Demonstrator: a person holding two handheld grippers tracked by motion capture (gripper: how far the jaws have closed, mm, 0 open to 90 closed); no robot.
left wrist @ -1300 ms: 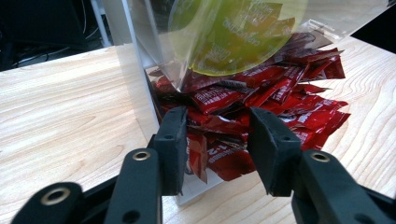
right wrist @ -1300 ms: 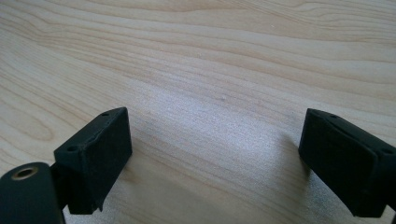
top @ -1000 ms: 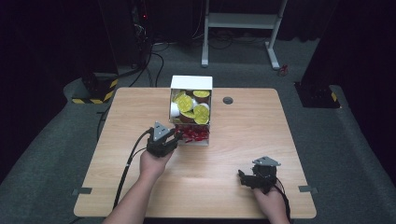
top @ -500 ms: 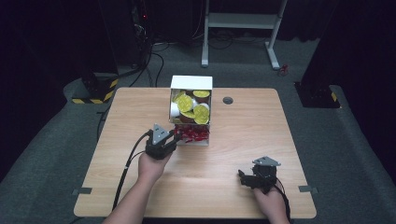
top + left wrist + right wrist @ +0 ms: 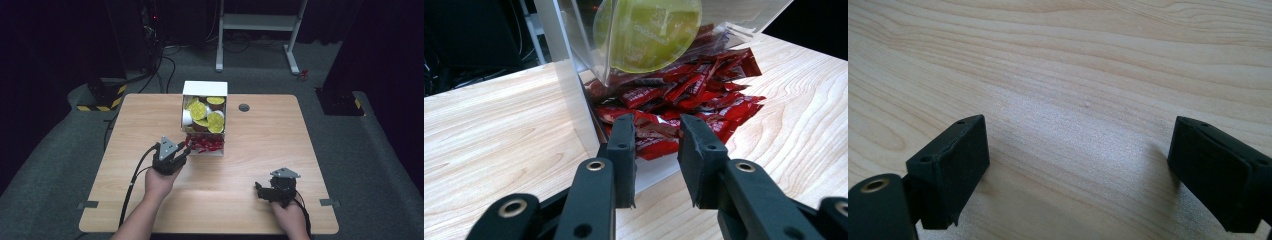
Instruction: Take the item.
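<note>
Just ahead of left tool (image 5: 655,131), red packets (image 5: 674,107)

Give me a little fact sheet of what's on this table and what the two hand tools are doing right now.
table: light wood table
container: clear box, near the far edge
upper part: cups with yellow-green lids
lower part: red packets, piled at the open front
left gripper: jaws slightly apart, at the packets, nothing clamped
right gripper: jaws wide apart over bare wood, holding nothing
other: small dark round spot to the right of the box
</note>
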